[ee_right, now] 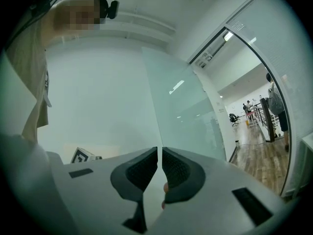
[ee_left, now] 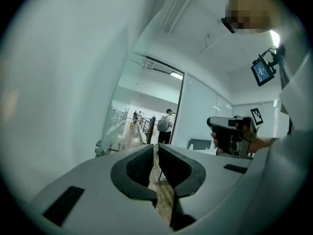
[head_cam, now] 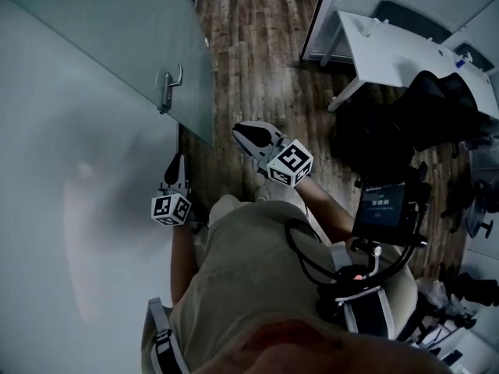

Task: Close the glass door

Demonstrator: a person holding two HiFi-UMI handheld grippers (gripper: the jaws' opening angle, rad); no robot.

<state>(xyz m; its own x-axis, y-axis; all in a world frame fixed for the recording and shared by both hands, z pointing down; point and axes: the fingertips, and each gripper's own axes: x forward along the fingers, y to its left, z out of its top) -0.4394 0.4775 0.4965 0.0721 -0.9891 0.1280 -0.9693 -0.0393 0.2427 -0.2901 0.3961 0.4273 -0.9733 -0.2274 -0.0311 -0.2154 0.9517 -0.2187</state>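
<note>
Shirt (head_cam: 257,287): soft beige cloth over the person's torso, filling the bottom of the head view, with black straps and cables across it.
Left gripper (head_cam: 178,162): smooth grey plastic shell and ribbed black pads; its jaws are pressed together with nothing between them, and it points toward the door without touching it.
Right gripper (head_cam: 243,131): the same build, with a marker cube at its rear; clenched and empty, raised over the floor to the right of the door's edge.
Glass door (head_cam: 101,29): a flat, frosted, pale green pane standing open, running slantwise from the upper left, its free edge ending just ahead of both grippers.
Door handle (head_cam: 168,88): a slim, bent lever of bright metal near the pane's free edge, above the left gripper in the head view and apart from it.
Floor (head_cam: 257,45): dark wood planks with streaky grain.
Table (head_cam: 390,53): white, flat and rectangular on angled legs, well apart at the upper right, with a black bundle (head_cam: 437,107) beside it.
</note>
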